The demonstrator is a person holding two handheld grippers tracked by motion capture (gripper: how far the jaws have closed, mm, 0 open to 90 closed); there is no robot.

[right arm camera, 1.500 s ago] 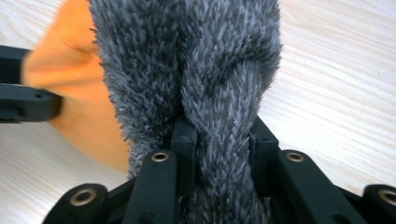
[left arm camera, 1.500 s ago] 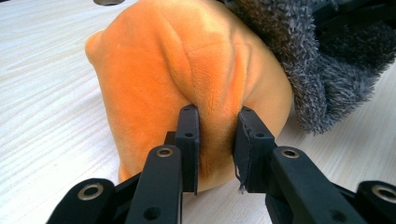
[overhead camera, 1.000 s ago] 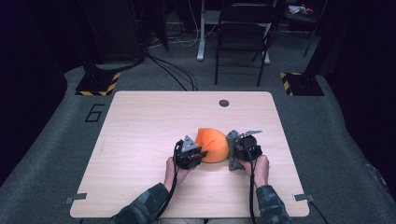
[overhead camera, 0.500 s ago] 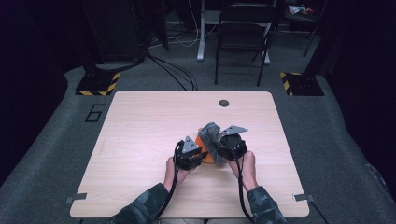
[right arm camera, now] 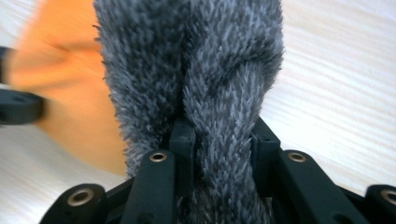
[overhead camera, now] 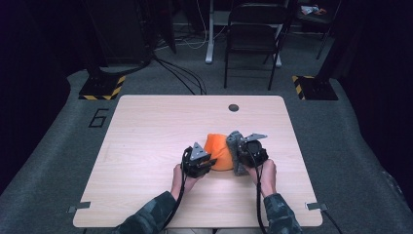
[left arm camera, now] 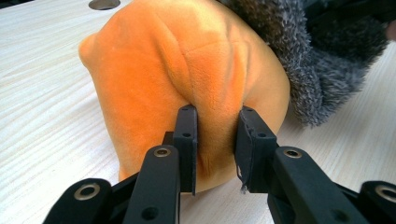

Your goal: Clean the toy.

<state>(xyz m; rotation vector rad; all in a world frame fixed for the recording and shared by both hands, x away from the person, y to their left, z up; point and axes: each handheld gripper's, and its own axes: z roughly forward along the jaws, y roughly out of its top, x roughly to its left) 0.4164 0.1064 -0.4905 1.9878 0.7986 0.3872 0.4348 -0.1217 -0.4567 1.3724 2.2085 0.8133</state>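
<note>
Orange plush (overhead camera: 217,152) at table centre, pinched at its 9 o'clock edge by the left gripper (overhead camera: 206,162); its grey fur (overhead camera: 235,152), at 3 o'clock, clamped by the right gripper (overhead camera: 246,155).

1. A pale wood-grain tabletop (overhead camera: 146,146) with rounded corners stands in the middle of the room, with a small round dark hole (overhead camera: 234,107) near its far edge.
2. The floor is grey carpet (overhead camera: 58,161); a number six (overhead camera: 99,117) is marked on it just beside the tabletop's far left corner.
3. A dark folding chair (overhead camera: 253,39) stands behind the tabletop.
4. Two stand bases edged in yellow-and-black stripes sit on the floor, one at far left (overhead camera: 103,87), one at far right (overhead camera: 311,87).
5. Black cables (overhead camera: 180,73) trail across the carpet.
6. The surroundings are dark; light falls mainly on the tabletop.
</note>
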